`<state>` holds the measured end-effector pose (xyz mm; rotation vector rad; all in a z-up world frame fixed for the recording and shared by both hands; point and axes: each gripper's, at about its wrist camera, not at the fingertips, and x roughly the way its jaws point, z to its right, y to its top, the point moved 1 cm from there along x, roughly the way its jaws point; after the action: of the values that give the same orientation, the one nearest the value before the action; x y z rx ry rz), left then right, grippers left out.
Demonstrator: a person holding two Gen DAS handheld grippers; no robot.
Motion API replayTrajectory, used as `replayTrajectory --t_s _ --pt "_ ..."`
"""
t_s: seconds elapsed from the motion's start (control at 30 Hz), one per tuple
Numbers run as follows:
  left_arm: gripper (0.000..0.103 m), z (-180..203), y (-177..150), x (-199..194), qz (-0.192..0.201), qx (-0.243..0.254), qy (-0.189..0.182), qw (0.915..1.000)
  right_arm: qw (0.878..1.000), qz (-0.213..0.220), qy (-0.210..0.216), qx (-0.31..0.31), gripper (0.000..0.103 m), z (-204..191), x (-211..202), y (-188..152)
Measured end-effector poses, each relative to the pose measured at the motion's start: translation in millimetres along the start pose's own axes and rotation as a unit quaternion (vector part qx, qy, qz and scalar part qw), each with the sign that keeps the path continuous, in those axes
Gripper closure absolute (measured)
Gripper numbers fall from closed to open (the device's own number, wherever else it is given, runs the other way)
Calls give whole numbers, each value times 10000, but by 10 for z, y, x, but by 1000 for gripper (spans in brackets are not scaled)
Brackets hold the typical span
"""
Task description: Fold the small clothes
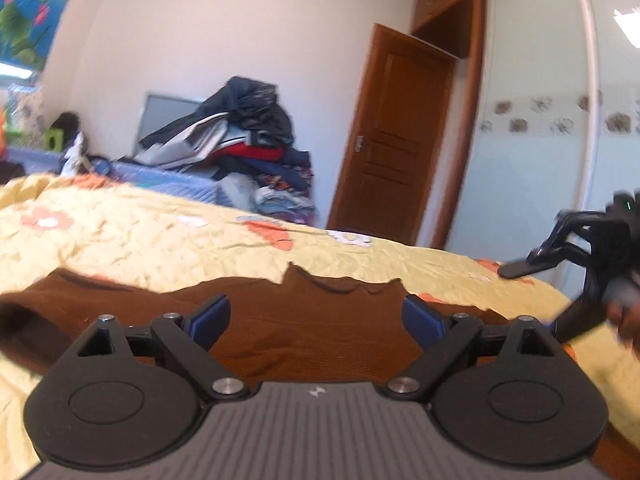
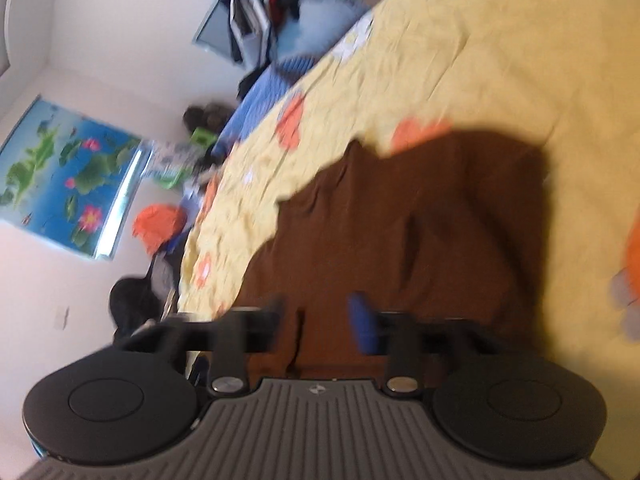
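A brown knit garment [image 1: 304, 324] lies spread on the yellow flowered bedspread [image 1: 152, 240]. My left gripper [image 1: 316, 320] is open, low over the garment's near part, with its blue pads on either side of the cloth. My right gripper [image 1: 532, 262] shows at the right edge of the left wrist view, above the bed beside the garment. In the right wrist view the right gripper [image 2: 320, 320] is rolled sideways and open over the brown garment [image 2: 420, 232], with nothing between its fingers. This view is blurred.
A tall pile of clothes [image 1: 248, 140] sits beyond the bed's far edge. A wooden door [image 1: 396, 140] and a sliding wardrobe [image 1: 540, 120] stand to the right. A lotus poster [image 2: 68, 176] hangs on the wall.
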<state>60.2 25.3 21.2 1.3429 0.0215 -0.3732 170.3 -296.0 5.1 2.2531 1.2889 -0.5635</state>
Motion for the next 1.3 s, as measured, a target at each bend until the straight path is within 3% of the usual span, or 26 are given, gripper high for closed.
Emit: replayTrajectory --t_s 0.2,0.33,0.43,0.5,0.53,0.57,0.7,0.8,1.07,1.2,1.3 --pt "9 -128 17 18 -49 -341 330 9989 9976 -648 206 120 27 -209 907 -185" --pt "9 -138 5 10 -66 -309 271 9991 9972 -724 173 89 28 -330 1126 -168" --pt "9 -147 2 7 -49 -328 251 9991 9969 -784 34 -33 37 -403 1236 -196" --pt "9 -157 4 7 -41 -375 256 9990 9964 -825 -54 -195 54 -434 1261 -226" --pt "9 -164 4 9 -42 -395 258 9989 9956 -875 -147 -297 84 -443 1288 -238" --pt "9 -169 4 7 -40 -408 254 9988 9949 -886 -282 -391 91 -434 1298 -246" --pt "9 -165 8 -7 14 -387 230 9990 9948 -627 -199 -779 91 -498 1018 -166" --pt "9 -146 2 -13 35 -329 185 9993 9926 -316 -295 -1139 91 -552 516 18" --pt "9 -107 2 -11 73 -225 128 9996 9760 300 -1729 -1288 91 -125 -661 443" --pt "9 -96 1 -1 42 -186 163 9997 9649 342 -2206 -1383 91 49 -724 439" --pt "9 -84 -3 0 45 -153 198 9997 9522 305 -2409 -1851 91 -106 -551 317"
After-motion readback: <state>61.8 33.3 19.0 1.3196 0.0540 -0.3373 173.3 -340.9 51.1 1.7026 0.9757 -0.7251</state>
